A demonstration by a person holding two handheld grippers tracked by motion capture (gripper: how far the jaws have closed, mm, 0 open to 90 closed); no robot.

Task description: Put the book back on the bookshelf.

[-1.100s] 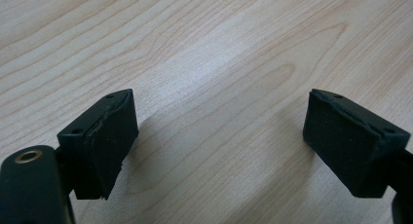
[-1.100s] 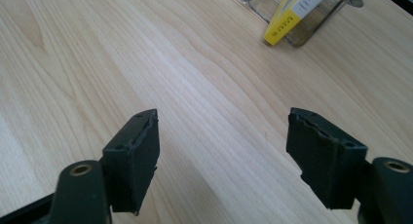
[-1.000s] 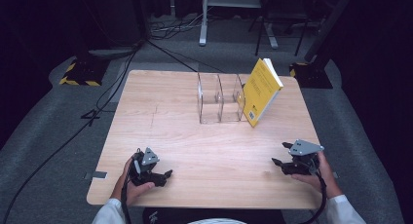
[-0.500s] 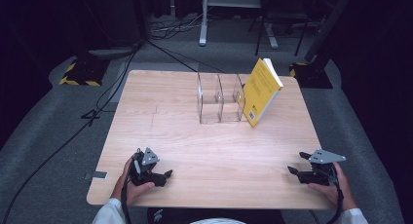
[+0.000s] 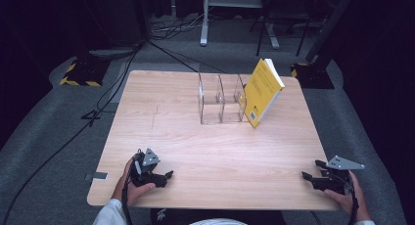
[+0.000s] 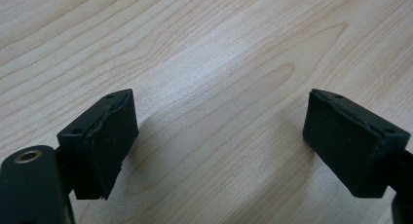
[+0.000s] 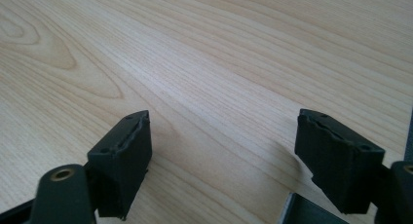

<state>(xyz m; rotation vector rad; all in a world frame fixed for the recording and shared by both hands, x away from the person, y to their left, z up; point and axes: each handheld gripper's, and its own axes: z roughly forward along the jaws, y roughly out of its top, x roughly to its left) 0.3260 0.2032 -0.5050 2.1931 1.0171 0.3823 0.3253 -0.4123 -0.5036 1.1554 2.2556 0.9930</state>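
I see the yellow book [image 5: 263,92] leaning tilted against the clear divider rack [image 5: 221,98] at the surface's [image 5: 161,107] far side; my left gripper [image 5: 165,176] gapes wide and empty, my right gripper [image 5: 313,170] has just been opening, empty

A book [image 5: 263,92] leans against the right end of the clear divider rack [image 5: 221,99], which stands toward the far edge of the table [image 5: 161,107].

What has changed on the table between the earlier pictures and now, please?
The right gripper has drawn back toward the table's near right corner, away from the yellow book, and its jaws have just been opening with nothing between them. The left gripper stayed at the near left edge, open and empty. The book, leaning on the clear organiser, has not moved.
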